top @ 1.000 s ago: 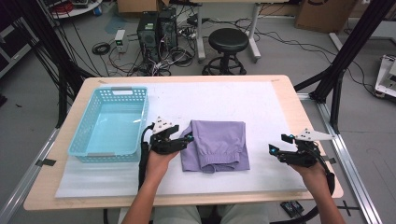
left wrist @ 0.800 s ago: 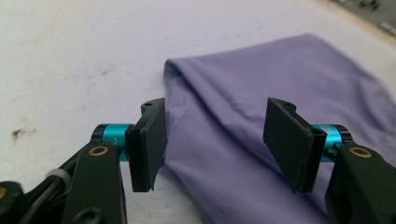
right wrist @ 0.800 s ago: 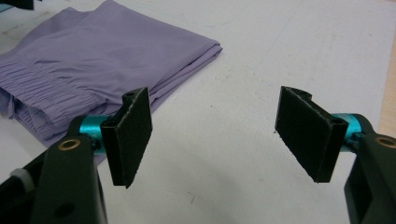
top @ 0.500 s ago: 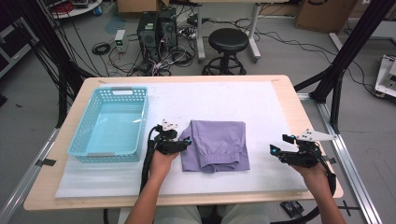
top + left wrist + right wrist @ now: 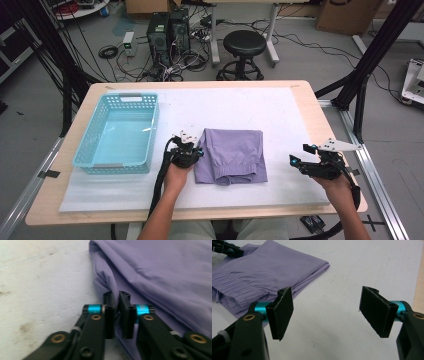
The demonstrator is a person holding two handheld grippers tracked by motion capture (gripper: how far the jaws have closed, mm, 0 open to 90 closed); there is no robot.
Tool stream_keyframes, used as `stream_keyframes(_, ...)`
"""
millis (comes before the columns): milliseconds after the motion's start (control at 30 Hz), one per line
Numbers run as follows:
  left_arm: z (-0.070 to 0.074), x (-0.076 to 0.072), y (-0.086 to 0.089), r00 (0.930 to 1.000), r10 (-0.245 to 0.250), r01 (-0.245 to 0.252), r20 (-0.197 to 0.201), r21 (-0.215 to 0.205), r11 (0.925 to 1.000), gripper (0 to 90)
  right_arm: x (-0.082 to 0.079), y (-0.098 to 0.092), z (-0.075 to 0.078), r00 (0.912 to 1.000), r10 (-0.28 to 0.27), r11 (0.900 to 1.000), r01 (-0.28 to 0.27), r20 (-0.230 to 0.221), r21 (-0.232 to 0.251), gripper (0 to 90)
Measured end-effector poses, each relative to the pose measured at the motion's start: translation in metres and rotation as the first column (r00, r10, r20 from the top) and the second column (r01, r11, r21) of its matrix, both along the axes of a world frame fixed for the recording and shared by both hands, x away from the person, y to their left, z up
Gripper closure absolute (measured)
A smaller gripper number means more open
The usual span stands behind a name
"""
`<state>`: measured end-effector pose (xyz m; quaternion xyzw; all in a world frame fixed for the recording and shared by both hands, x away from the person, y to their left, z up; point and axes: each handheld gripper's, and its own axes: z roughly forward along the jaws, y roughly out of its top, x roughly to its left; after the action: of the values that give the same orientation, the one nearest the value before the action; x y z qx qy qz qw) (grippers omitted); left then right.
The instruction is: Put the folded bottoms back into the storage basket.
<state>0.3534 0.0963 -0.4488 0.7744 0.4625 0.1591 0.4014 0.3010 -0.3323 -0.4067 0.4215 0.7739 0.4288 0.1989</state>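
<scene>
My right gripper (image 5: 325, 312) hangs wide open, holding nothing, right of the folded shorts (image 5: 231, 155) mid-table. My left gripper (image 5: 115, 305) has just closed, pinching their left edge: ready to lift. Basket (image 5: 150, 127) beyond.

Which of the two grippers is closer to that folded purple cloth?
Left. The left gripper has just closed its jaws on the edge of the cloth, pinching a fold. The right gripper hangs open off the cloth's other side, apart from it, above the white mat.
</scene>
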Motion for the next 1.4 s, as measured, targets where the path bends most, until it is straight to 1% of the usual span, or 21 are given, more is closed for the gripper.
stream_keyframes(33,0.000,0.000,0.000,1.0000,-0.004,0.004,-0.005,-0.024,0.9997,85.9,0.000,0.000,0.000,1.0000,0.000,1.000,0.000,0.000,0.000,27.6)
stream_keyframes(67,0.003,0.000,-0.002,0.9998,-0.019,0.019,0.000,-0.078,0.9968,86.2,0.000,0.000,0.000,1.0000,-0.001,1.000,0.001,-0.001,0.000,27.6)
stream_keyframes(100,0.003,0.000,-0.002,0.9998,-0.019,0.019,0.000,-0.078,0.9968,86.2,0.000,0.000,0.000,1.0000,-0.001,1.000,0.001,-0.001,0.000,27.6)
stream_keyframes(200,0.008,-0.001,-0.004,0.9994,-0.032,0.033,0.010,-0.159,0.9867,86.2,0.000,0.000,0.000,1.0000,-0.001,1.000,0.001,0.000,0.001,27.6)
stream_keyframes(333,0.011,-0.003,-0.007,0.9980,-0.059,0.063,0.023,-0.213,0.9751,86.3,0.000,0.000,0.000,1.0000,-0.001,1.000,0.001,0.001,-0.001,27.6)
stream_keyframes(433,0.013,-0.004,-0.010,0.9963,-0.078,0.085,0.034,-0.260,0.9620,86.4,0.000,0.000,0.000,1.0000,-0.001,1.000,0.001,0.001,-0.002,27.6)
stream_keyframes(533,0.011,-0.003,-0.011,0.9955,-0.090,0.095,0.028,-0.301,0.9489,86.3,0.000,0.000,0.000,1.0000,0.003,1.000,-0.003,0.002,-0.004,27.6)
stream_keyframes(567,0.010,-0.002,-0.012,0.9959,-0.087,0.091,0.025,-0.306,0.9478,86.3,0.000,0.000,0.000,1.0000,0.003,1.000,-0.003,0.002,-0.004,27.6)
stream_keyframes(633,0.008,-0.001,-0.013,0.9975,-0.070,0.070,0.011,-0.293,0.9534,82.7,0.000,0.001,0.000,1.0000,0.005,1.000,-0.005,-0.001,-0.003,27.6)
stream_keyframes(733,0.005,0.001,-0.015,0.9988,-0.045,0.038,-0.021,-0.249,0.9677,53.3,0.000,0.001,0.000,1.0000,0.006,1.000,-0.006,-0.001,-0.003,27.6)
stream_keyframes(767,0.004,0.002,-0.015,0.9992,-0.028,0.020,-0.030,-0.231,0.9727,53.3,0.000,0.001,0.000,1.0000,0.006,1.000,-0.006,-0.001,-0.003,27.6)
stream_keyframes(800,0.003,0.003,-0.015,0.9991,-0.010,0.001,-0.042,-0.220,0.9755,45.2,0.000,0.001,0.000,1.0000,0.005,1.000,-0.005,-0.002,-0.003,27.6)
stream_keyframes(833,0.002,0.003,-0.016,0.9990,-0.005,-0.004,-0.045,-0.213,0.9771,41.5,0.000,0.001,0.000,1.0000,0.006,1.000,-0.006,-0.002,-0.004,27.6)
stream_keyframes(933,0.001,0.004,-0.017,0.9984,-0.007,-0.004,-0.057,-0.199,0.9800,38.7,-0.001,0.001,0.000,1.0000,0.008,1.000,-0.008,0.000,-0.004,27.6)
stream_keyframes(1033,-0.003,0.005,-0.020,0.9959,-0.025,0.006,-0.087,-0.211,0.9774,40.8,0.000,0.002,0.000,0.9999,0.011,1.000,-0.011,-0.002,-0.004,27.6)
stream_keyframes(1100,-0.004,0.003,-0.024,0.9967,-0.028,0.012,-0.076,-0.198,0.9802,47.1,-0.001,0.002,0.000,0.9999,0.011,1.000,-0.011,-0.003,-0.004,27.6)
stream_keyframes(1133,-0.005,0.002,-0.026,0.9974,-0.020,0.006,-0.069,-0.194,0.9809,55.2,-0.001,0.002,0.000,0.9999,0.011,1.000,-0.011,-0.002,-0.004,27.6)
stream_keyframes(1167,-0.005,0.001,-0.027,0.9981,-0.014,0.003,-0.061,-0.179,0.9838,55.2,-0.001,0.002,0.000,0.9999,0.011,1.000,-0.011,-0.002,-0.004,27.6)
stream_keyframes(1267,-0.004,-0.002,-0.031,0.9992,0.003,-0.009,-0.040,-0.140,0.9901,66.9,-0.001,0.001,0.000,1.0000,0.009,1.000,-0.009,-0.002,-0.002,27.6)
stream_keyframes(1333,-0.004,-0.004,-0.033,0.9996,0.002,-0.005,-0.027,-0.117,0.9931,78.9,-0.001,0.001,0.000,1.0000,0.009,1.000,-0.009,-0.001,-0.002,27.7)
stream_keyframes(1400,-0.003,-0.004,-0.034,0.9998,0.004,-0.006,-0.020,-0.110,0.9939,81.4,-0.001,0.001,0.000,1.0000,0.008,1.000,-0.008,-0.001,-0.003,27.6)
